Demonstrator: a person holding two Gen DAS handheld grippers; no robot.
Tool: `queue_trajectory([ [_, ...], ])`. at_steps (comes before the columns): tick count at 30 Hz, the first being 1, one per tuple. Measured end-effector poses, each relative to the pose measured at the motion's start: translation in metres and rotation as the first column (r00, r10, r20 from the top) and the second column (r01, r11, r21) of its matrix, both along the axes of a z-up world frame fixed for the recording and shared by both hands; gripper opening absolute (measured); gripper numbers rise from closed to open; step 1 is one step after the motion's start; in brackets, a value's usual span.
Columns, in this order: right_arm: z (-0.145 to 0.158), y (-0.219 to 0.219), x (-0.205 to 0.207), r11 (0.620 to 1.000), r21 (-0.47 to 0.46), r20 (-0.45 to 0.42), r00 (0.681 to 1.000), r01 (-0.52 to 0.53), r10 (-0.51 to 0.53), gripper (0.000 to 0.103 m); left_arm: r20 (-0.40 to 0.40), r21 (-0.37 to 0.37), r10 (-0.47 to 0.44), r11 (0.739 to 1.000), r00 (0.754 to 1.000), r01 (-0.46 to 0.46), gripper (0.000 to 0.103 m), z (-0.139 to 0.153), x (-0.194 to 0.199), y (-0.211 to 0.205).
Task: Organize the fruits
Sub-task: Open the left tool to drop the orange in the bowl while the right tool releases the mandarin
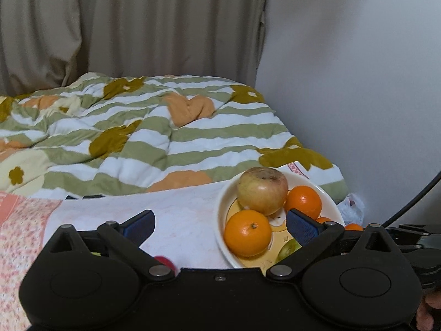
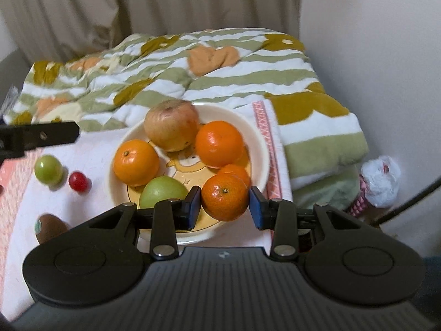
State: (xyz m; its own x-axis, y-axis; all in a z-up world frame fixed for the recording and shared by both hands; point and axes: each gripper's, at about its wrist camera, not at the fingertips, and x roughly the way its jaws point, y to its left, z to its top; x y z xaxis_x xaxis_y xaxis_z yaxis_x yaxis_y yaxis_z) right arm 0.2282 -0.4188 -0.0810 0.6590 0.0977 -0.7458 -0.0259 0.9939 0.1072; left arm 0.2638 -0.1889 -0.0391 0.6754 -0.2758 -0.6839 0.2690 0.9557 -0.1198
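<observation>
Fruit lies on a white cloth (image 2: 93, 151) at the foot of a bed, seen left to right from the right wrist view. Farthest left sits a small green fruit (image 2: 48, 169), with a little red fruit (image 2: 78, 181) just beside it, and a brown kiwi (image 2: 49, 227) nearer the camera. Next comes a cream bowl (image 2: 260, 149). Inside it sit an orange (image 2: 136, 162) on the left, a large yellowish apple (image 2: 171, 125) at the back, a green fruit (image 2: 162, 191) at the front, and a second orange (image 2: 219, 143) to the right, touching the apple.

The right gripper (image 2: 224, 202) is clamped on a small mandarin (image 2: 224, 196), blue pads pressed to both its sides, above the bowl's front right part. Another small orange fruit (image 2: 235, 171) peeks out just behind it. Right of the bowl a striped flowered blanket (image 2: 317, 127) is bunched, and a white plastic bag (image 2: 381, 178) lies by the wall.

In the left wrist view, the left gripper (image 1: 219, 227) stands wide apart with nothing between its pads; its right pad hangs over the bowl (image 1: 223, 201), near the orange (image 1: 247, 233) and the apple (image 1: 262, 190).
</observation>
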Motion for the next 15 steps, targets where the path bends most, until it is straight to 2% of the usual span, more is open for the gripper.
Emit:
queue_trajectory([
  [6, -0.012, 0.006, 0.005, 0.999, -0.018, -0.004, 0.999, -0.048, 0.048, 0.054, 0.001, 0.024, 0.031, 0.999, 1.000, -0.031, 0.103, 0.000, -0.010, 0.011],
  [8, -0.011, 0.007, 0.005, 0.999, -0.031, 0.012, 0.999, -0.045, 0.045, 0.065, 0.001, 0.025, 0.041, 0.999, 0.999, -0.041, 0.103, 0.001, -0.014, 0.016],
  [10, -0.007, 0.007, 0.002, 0.998, -0.044, 0.029, 0.999, -0.037, 0.038, 0.092, 0.003, 0.020, 0.053, 0.998, 0.999, -0.053, 0.103, 0.003, -0.018, 0.019],
  [11, -0.004, 0.007, -0.001, 0.998, -0.047, 0.045, 0.998, -0.029, 0.031, 0.098, 0.006, 0.020, 0.058, 0.998, 0.998, -0.058, 0.103, 0.004, -0.021, 0.020],
  [12, -0.001, 0.006, -0.004, 0.999, -0.047, 0.060, 0.998, -0.022, 0.024, 0.103, 0.009, 0.022, 0.061, 0.998, 0.998, -0.061, 0.103, 0.005, -0.024, 0.021],
  [15, 0.007, 0.005, -0.015, 0.999, -0.031, 0.088, 0.996, -0.018, 0.021, 0.103, 0.021, 0.025, 0.069, 0.997, 0.997, -0.070, 0.103, 0.010, -0.033, 0.023],
])
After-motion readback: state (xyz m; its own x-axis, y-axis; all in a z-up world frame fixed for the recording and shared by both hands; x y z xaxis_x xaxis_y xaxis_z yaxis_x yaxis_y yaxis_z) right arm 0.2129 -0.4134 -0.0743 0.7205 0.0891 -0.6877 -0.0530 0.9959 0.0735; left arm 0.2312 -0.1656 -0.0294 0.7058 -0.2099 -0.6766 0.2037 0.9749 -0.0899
